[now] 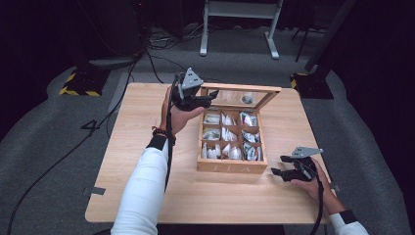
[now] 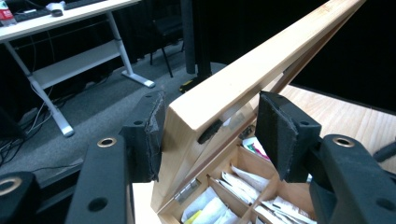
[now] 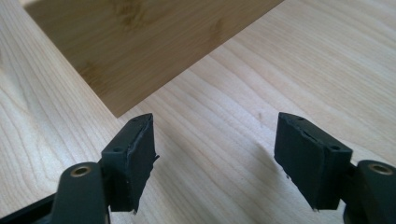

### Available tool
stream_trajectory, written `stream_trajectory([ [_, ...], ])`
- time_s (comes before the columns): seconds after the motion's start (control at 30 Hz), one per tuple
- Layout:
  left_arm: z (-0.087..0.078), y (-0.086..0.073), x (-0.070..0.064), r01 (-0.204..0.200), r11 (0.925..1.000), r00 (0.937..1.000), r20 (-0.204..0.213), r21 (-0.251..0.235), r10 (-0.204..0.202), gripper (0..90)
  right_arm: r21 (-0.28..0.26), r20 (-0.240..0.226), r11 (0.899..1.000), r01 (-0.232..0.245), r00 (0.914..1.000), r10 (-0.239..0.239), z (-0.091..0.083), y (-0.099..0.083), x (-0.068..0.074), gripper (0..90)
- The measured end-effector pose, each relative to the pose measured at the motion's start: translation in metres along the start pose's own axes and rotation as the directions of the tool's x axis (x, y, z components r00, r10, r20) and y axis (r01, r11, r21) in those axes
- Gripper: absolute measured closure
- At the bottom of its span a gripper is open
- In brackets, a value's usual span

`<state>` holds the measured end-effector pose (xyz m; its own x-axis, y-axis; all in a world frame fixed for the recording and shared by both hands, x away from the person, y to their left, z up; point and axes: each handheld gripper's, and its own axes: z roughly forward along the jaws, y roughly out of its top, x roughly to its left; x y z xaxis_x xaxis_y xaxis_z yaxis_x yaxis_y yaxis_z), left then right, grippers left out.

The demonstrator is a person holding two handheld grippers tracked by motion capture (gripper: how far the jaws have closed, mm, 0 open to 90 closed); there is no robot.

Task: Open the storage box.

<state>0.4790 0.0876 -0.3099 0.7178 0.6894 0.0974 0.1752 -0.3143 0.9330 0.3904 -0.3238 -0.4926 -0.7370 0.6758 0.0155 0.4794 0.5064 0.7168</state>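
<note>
Left gripper view – box lid (image 2: 243, 79) edge between spread fingers (image 2: 147, 135), untouched.

One wooden tea box (image 1: 232, 166) is sitting on one tabletop (image 1: 142, 147), and its one glass-paned lid (image 1: 244, 95) is standing raised. Nine compartments are showing inside it, in three rows of three, each holding tea packets too small and crowded to count. Two grippers are working here: the left gripper (image 1: 211, 98) and the right gripper (image 1: 277, 165), each showing two black jaws. One white desk frame (image 1: 240, 19) is standing behind.
</note>
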Motion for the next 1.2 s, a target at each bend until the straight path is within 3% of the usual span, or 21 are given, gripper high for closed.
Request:
stream_trajectory([
  [0.3, 0.007, 0.006, 0.006, 0.024, 0.9997, 0.9995, -0.022, -0.005, -0.024, 42.8, 0.012, 0.004, 1.0, 0.017, 0.9998, -0.017, 0.005, -0.002, 0.003, 28.3],
  [0.4, 0.013, 0.009, 0.006, 0.023, 0.9996, 0.998, -0.058, 0.018, -0.022, 45.7, 0.002, 0.011, 1.0, 0.022, 0.9997, -0.022, 0.006, -0.003, 0.002, 26.5],
  [0.6, 0.017, 0.01, 0.012, 0.044, 0.999, 0.9976, -0.053, -0.004, -0.045, 46.1, -0.035, 0.011, 0.999, 0.022, 0.9997, -0.021, 0.008, -0.007, -0.001, 22.1],
  [1.2, 0.031, 0.018, 0.026, 0.087, 0.9962, 0.9938, -0.069, -0.003, -0.087, 45.7, -0.036, 0.01, 0.999, 0.021, 0.9997, -0.021, 0.009, -0.007, -0.002, 20.3],
])
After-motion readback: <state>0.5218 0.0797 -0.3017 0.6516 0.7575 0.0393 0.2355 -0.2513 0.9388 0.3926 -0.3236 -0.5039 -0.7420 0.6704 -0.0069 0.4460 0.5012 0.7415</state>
